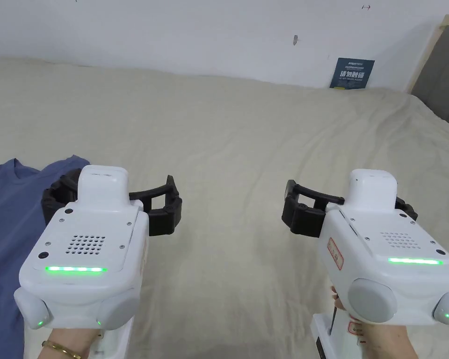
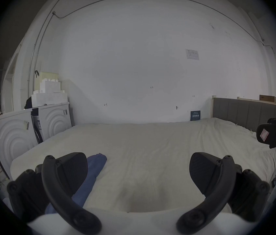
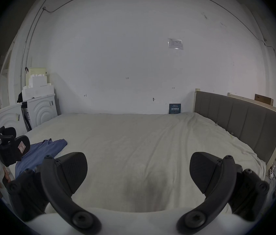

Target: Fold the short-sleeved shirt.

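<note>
Shirt (image 1: 6, 224): blue, short-sleeved, lay flat on bed at far left, neck end toward wall; nothing gripped it.
Shirt, other views: seen as blue strip (image 2: 89, 176) behind L jaw in left gripper view; spread out at left (image 3: 40, 152) in right gripper view.
Bed (image 1: 247, 140): cream sheet, lightly wrinkled, ran back to white wall.
Left gripper (image 1: 113, 203): hovered above bed, just beside shirt's right edge; jaws spread wide apart, held nothing.
Left gripper, own view (image 2: 138, 172): both pads well apart, bare sheet between.
Right gripper (image 1: 350, 208): hovered over bare sheet, well apart from shirt; jaws wide apart, held nothing.
Right gripper, own view (image 3: 138, 172): pads apart, sheet between.
Grippers vs each other: side by side, approx level, both pointed toward wall.
Headboard (image 3: 238, 120): grey, padded, along bed's right side.
Sign (image 1: 352, 73): small, dark blue, leaned at wall base near headboard.
Hands: wrist w/ gold bracelet (image 1: 62, 348) under L unit; hand (image 1: 382, 336) gripped R handle.
</note>
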### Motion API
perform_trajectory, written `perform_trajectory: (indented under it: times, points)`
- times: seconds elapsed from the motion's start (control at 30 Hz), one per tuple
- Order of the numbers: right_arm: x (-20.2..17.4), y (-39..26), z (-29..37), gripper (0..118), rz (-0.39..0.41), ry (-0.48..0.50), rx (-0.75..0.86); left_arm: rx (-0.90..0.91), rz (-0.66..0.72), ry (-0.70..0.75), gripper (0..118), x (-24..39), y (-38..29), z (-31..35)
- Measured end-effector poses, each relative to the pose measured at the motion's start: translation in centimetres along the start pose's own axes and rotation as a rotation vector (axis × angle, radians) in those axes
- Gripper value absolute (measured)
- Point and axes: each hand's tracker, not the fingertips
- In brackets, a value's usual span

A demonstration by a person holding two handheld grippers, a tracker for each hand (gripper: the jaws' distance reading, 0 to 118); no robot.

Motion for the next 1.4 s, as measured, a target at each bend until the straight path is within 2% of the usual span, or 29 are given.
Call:
perform_trajectory:
  times: [0.7,0.73,0.77,0.8,0.83,0.87,0.9,0.93,0.97,1.03,1.1,1.17,1.4]
  points:
    - [-0.4,0.1,0.7,118,0.002,0.034,0.001,0.005,0.008,-0.018,117,0.2,0.1,0.1]
    - [-0.4,0.1,0.7,118,0.000,0.036,0.000,0.006,0.007,-0.020,114,0.2,0.2,0.2]
    - [-0.4,0.1,0.8,118,-0.004,0.040,-0.005,0.007,0.005,-0.024,106,0.3,0.2,0.3]
    - [-0.3,0.3,0.8,118,-0.013,0.051,-0.010,0.007,0.001,-0.026,81,0.3,0.3,0.4]
    - [-0.2,0.3,1.0,111,-0.022,0.059,-0.007,0.006,-0.008,-0.027,52,0.4,0.5,0.5]
    - [-0.3,0.4,1.3,88,-0.024,0.058,0.002,0.005,-0.020,-0.019,24,0.6,0.6,0.5]
    - [-0.6,0.5,1.6,30,-0.014,0.044,0.020,0.006,-0.034,-0.002,10,0.8,0.6,0.4]
    - [-0.7,0.6,1.7,9,0.003,0.019,0.038,0.012,-0.039,0.010,9,0.8,0.7,0.5]
    - [-0.5,0.7,1.4,8,0.000,-0.021,0.039,0.012,-0.029,-0.004,4,0.7,0.8,0.5]
    - [0.3,1.1,1.4,3,-0.047,0.057,0.018,-0.006,0.000,-0.023,0,0.6,1.2,0.6]
    - [0.4,1.1,1.5,2,-0.047,0.049,0.026,-0.009,0.016,-0.031,0,0.4,1.3,0.7]
    - [0.1,1.0,1.6,2,-0.005,0.043,0.036,-0.007,0.015,-0.029,0,0.4,1.4,0.7]
    - [0.3,1.1,1.5,2,-0.047,0.055,0.021,-0.010,0.004,-0.038,0,0.4,1.4,0.8]
